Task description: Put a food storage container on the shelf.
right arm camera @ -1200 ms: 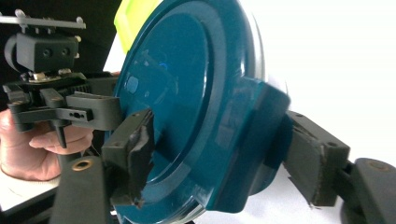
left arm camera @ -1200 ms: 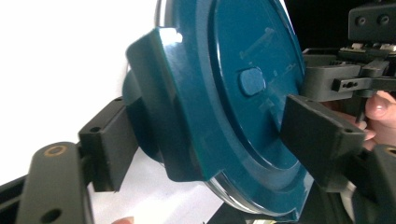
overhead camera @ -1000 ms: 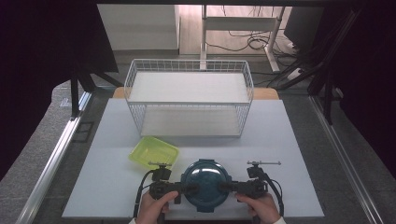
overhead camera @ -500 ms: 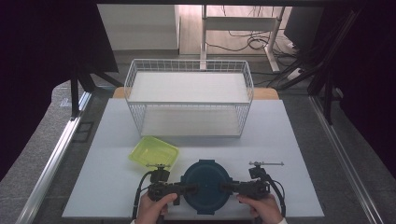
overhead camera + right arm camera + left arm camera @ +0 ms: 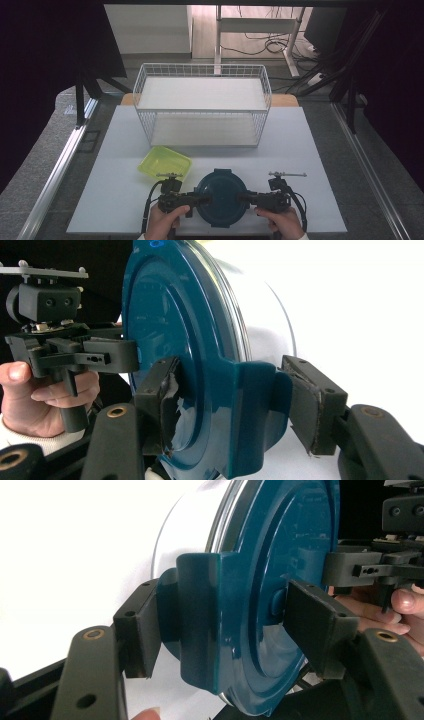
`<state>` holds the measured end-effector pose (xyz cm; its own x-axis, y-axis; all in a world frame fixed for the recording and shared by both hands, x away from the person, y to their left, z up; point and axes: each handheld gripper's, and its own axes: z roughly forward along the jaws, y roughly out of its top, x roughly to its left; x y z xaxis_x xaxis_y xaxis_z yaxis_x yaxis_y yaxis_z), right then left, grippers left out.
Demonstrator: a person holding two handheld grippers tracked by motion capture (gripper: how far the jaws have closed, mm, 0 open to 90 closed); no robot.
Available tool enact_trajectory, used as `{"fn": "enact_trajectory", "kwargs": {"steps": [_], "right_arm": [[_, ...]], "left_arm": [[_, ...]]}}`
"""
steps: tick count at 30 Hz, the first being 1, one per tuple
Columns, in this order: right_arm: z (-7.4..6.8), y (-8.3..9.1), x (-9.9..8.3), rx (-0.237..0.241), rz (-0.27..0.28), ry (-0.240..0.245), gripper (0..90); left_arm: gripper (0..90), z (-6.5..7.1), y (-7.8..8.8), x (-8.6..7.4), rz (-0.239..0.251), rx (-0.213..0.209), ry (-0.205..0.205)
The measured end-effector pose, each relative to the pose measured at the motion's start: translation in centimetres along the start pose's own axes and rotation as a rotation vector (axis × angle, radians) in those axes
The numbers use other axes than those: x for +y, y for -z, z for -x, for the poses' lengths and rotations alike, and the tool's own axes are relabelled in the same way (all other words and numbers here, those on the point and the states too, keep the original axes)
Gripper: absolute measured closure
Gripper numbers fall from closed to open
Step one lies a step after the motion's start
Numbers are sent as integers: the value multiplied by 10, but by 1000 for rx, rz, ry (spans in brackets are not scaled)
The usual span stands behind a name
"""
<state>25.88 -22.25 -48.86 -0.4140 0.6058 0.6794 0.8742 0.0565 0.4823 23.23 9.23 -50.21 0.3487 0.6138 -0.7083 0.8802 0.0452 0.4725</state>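
While both hands sit at the near edge of the white desk (image 5: 320, 150), a round container with a dark teal lid (image 5: 220, 197) lies between them, flat on the desk just in front of the person. The left tongs (image 5: 202, 199) reach in from the container's left side and the right tongs (image 5: 243, 198) from its right, the two facing each other across the lid. Seen in the left gripper view, the left tongs (image 5: 225, 630) straddle one of the lid's teal latch tabs (image 5: 200, 625): one jaw touches the tab's outer face, the other lies on the lid's top face, and the jaws have just been closing on the tab, which they now hold. The right gripper view shows the same on the far side: the right tongs (image 5: 235, 400) have the opposite latch tab (image 5: 255, 410) between them, one pad on the lid top, the other at the tab's outer face, the jaws likewise having just been closing to a middling width, gripping the tab. The container's clear body (image 5: 265, 315) shows beneath the lid. A shallow yellow-green tray (image 5: 165, 163) lies just beyond and left of the container, near the left tongs. Farther back stands a white wire basket (image 5: 202, 107), well apart from the container.
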Motion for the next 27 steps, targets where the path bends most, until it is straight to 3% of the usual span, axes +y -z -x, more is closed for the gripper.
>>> {"fn": "enact_trajectory", "kwargs": {"steps": [8, 17, 27], "right_arm": [[-2, 1, 1, -6, 8, 5, 423], [-8, 3, 10, -11, 16, 44, 424], [-15, 4, 23, -5, 27, 72, 423]], "left_arm": [[348, 1, 0, 3, 4, -5, -7], [348, 2, 5, 8, 19, -7, -16], [349, 7, 13, 22, 36, -4, -39]]}}
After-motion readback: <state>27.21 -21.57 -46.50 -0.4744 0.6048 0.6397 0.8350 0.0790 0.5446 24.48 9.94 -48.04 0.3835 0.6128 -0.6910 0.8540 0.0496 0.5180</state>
